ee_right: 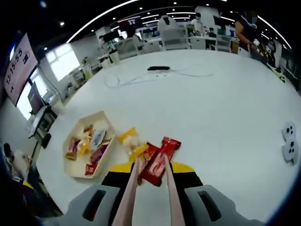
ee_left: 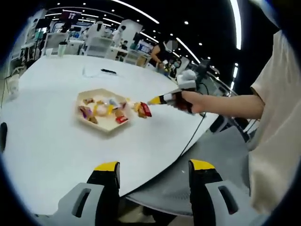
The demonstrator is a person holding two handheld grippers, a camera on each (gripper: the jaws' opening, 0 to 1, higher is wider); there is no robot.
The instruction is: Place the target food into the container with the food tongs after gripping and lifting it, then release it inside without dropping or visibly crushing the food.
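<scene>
A beige hexagonal tray (ee_right: 107, 116) holding several wrapped snacks sits on the white table (ee_right: 211, 103). Just outside its rim lie a red snack bar (ee_right: 161, 159), a second red wrapper and a yellow snack (ee_right: 128, 135). My right gripper (ee_right: 153, 173) is shut on the food tongs (ee_right: 134, 188), whose two arms reach forward on either side of the red bar. Whether the bar is off the table I cannot tell. In the left gripper view the tray (ee_left: 109, 127) is mid-table, and the right gripper (ee_left: 162, 99) comes in from the right toward the red bar (ee_left: 146, 109). My left gripper (ee_left: 154, 167) hangs open over the table's near edge.
A black cable and a small black device (ee_right: 158, 68) lie far across the table. A white object (ee_right: 289, 141) rests at the right. A person's forearm (ee_left: 230, 106) and sleeve are on the right of the left gripper view. Chairs and people stand behind the table.
</scene>
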